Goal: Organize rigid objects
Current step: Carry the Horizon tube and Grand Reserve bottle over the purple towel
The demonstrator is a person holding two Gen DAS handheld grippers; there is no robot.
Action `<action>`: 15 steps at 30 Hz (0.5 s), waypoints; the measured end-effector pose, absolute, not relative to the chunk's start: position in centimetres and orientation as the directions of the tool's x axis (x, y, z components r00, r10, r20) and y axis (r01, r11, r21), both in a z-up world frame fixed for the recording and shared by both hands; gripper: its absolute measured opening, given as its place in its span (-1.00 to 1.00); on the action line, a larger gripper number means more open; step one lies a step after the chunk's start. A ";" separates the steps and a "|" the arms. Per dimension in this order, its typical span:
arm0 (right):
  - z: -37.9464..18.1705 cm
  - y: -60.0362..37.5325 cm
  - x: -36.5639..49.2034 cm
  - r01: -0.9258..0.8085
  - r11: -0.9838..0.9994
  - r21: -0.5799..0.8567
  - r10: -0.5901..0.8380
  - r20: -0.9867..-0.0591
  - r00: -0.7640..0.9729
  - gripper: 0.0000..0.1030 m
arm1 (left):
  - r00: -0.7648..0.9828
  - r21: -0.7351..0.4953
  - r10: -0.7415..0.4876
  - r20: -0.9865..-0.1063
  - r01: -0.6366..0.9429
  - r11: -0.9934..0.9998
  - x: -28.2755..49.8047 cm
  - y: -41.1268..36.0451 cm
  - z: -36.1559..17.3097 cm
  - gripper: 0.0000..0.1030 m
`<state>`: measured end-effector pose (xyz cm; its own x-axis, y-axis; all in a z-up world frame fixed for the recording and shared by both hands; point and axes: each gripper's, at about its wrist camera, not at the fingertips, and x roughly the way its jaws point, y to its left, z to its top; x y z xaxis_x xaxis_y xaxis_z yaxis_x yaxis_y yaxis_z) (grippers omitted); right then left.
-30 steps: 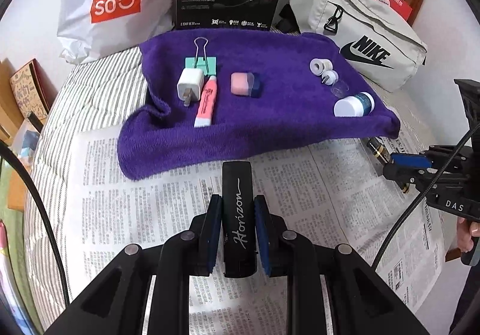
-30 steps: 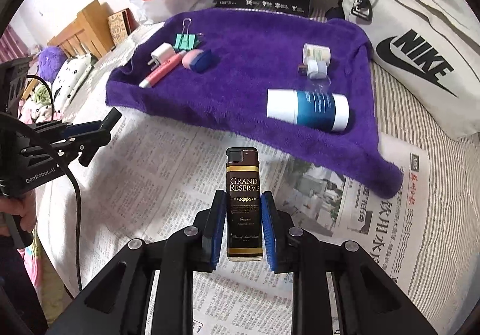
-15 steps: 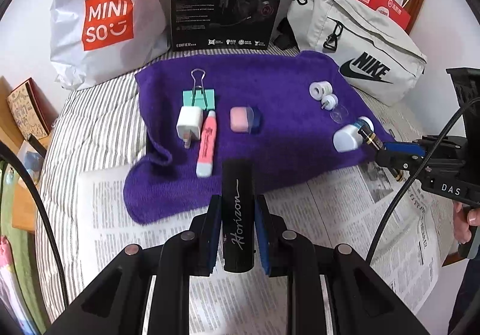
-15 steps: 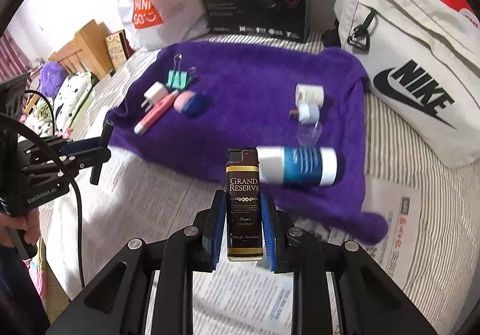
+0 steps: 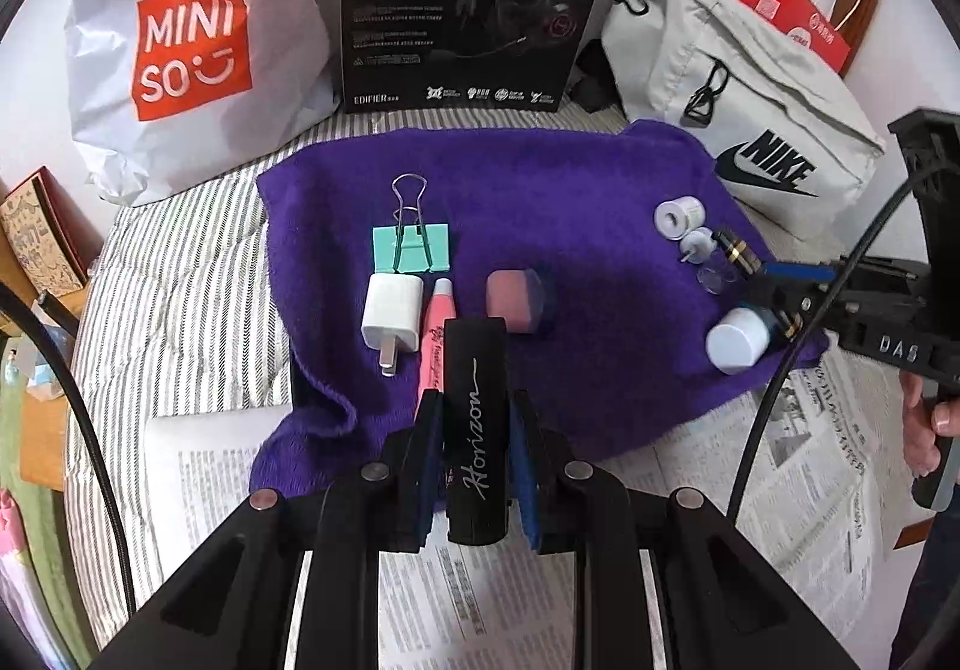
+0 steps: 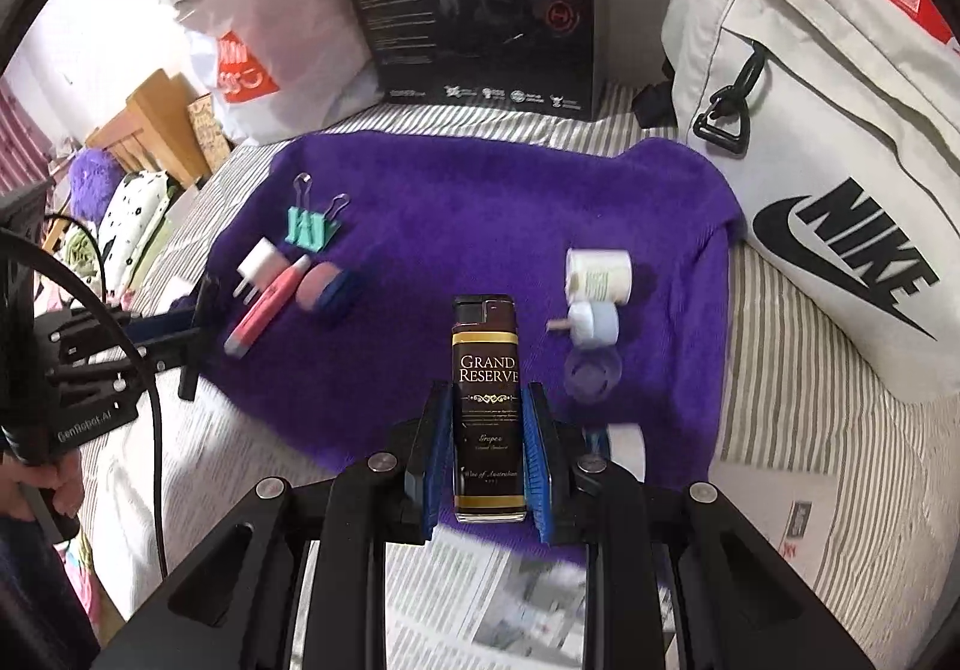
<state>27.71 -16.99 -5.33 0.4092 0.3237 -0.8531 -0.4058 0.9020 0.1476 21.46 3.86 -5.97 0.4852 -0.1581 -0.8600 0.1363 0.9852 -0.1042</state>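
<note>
Both claws grip lighters: left claw [image 5: 477, 451] a black lighter [image 5: 477, 424], right claw [image 6: 487, 451] a brown lighter [image 6: 487, 418], over the purple towel's [image 6: 480, 202] near edge. Carrying step; next, setting them beside the sorted items.

Left gripper [image 5: 477, 448] pitched steeply down, jaws at six o'clock of its own view, blue pads clamped on the flanks of a black lighter [image 5: 477, 418] that stands out toward twelve. Right gripper [image 6: 487, 451] pitched down likewise, pads pressed on a brown lighter [image 6: 487, 412], also toward twelve. Left gripper seen side-on at nine o'clock in the right view, a hand [image 6: 51, 481] wrapped round its handle. Right gripper at three o'clock in the left view, hand [image 5: 927, 427] low on the handle, probably fingers only showing.
</note>
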 end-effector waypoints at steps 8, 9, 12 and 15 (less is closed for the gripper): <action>-7.4 -16.4 31.0 -0.395 0.906 0.152 0.315 -0.867 0.387 -0.55 | 0.461 -0.104 -0.148 -0.875 0.119 0.987 23.7 3.7 -7.5 -0.59; -7.6 -16.3 31.3 -0.393 0.907 0.151 0.311 -0.869 0.384 -0.55 | 0.459 -0.102 -0.145 -0.876 0.116 0.988 24.0 3.7 -7.6 -0.60; -8.1 -16.2 31.9 -0.393 0.909 0.140 0.300 -0.874 0.382 -0.55 | 0.449 -0.103 -0.147 -0.882 0.122 0.987 24.6 3.6 -7.9 -0.60; -8.5 -16.1 32.3 -0.394 0.909 0.138 0.297 -0.876 0.379 -0.55 | 0.440 -0.087 -0.134 -0.888 0.124 0.988 25.4 3.3 -8.2 -0.60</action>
<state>32.32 -16.13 -8.47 0.3791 0.2970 -0.8764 -0.3937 0.9089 0.1377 25.35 3.31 -8.22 0.4402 -0.1336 -0.8879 0.1236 0.9885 -0.0875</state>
